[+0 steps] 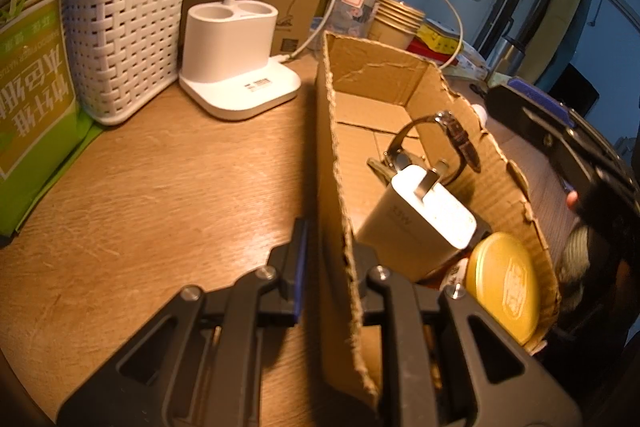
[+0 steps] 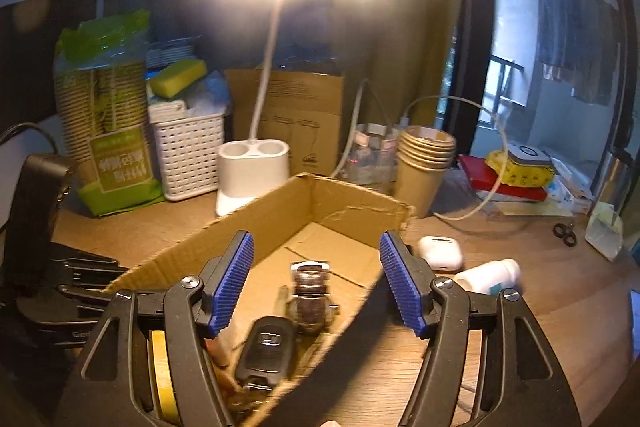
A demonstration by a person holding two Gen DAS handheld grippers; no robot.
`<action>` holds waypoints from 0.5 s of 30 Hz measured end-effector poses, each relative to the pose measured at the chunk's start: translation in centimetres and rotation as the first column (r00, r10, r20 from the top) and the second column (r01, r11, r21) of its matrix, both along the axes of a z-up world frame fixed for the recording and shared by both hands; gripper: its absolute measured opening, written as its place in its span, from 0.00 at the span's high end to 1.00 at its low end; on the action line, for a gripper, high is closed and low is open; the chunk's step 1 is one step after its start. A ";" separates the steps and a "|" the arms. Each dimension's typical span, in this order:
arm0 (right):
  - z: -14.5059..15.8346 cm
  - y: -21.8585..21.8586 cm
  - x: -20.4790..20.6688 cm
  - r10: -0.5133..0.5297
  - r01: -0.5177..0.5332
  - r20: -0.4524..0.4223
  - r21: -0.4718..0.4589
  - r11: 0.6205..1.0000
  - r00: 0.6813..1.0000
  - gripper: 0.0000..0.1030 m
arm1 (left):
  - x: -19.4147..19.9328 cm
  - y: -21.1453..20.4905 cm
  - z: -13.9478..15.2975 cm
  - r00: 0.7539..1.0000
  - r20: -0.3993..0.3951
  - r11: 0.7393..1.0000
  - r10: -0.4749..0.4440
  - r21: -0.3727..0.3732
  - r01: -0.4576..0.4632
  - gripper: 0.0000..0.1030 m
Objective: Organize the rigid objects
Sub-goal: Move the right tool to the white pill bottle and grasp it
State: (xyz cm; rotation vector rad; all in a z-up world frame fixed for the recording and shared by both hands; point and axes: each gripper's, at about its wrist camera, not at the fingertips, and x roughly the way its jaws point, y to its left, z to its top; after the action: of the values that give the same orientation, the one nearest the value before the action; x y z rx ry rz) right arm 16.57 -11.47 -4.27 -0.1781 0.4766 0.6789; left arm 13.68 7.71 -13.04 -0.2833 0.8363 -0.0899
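On wooden desk (image 1: 140,187), L gripper (image 1: 332,267) pinching near wall of cardboard box (image 1: 332,155), R gripper (image 2: 316,283) spread wide over box w/ nothing between pads, inside box: white charger (image 1: 416,223), watch (image 2: 310,291), car key (image 2: 264,349), yellow tin (image 1: 504,287), earbud case (image 2: 440,253) & white bottle (image 2: 488,275) on desk just beside box.

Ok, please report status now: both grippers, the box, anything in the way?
Left gripper clamped on cardboard box wall. Right gripper open, empty, above box. Earbud case and white bottle outside box. Nothing blocking.

Your right hand-held gripper (image 2: 316,281) hovers over the box (image 2: 260,223); inside lie watch (image 2: 310,293) and key fob (image 2: 266,347); earbud case (image 2: 440,253) sits right.
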 end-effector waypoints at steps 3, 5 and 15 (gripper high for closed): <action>0.0 -0.9 0.7 -0.014 0.014 -0.016 0.013 1.000 1.000 0.33 | 0.0 0.0 0.0 1.000 0.000 1.000 0.000 -0.001 0.000 0.84; -0.1 -1.5 1.1 -0.029 0.029 -0.023 0.016 0.999 0.999 0.33 | 0.0 0.0 0.0 1.000 0.000 1.000 0.000 -0.002 0.000 0.84; -1.0 -4.3 3.2 -0.075 0.080 -0.077 0.056 0.995 0.994 0.33 | 0.1 -0.1 0.0 1.000 -0.001 1.000 0.000 0.002 0.000 0.84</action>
State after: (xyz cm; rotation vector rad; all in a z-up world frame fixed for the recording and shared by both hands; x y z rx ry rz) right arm 19.81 -15.80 -5.26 -0.0785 0.5316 0.6243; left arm 13.73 7.58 -13.05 -0.2819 0.8375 -0.0886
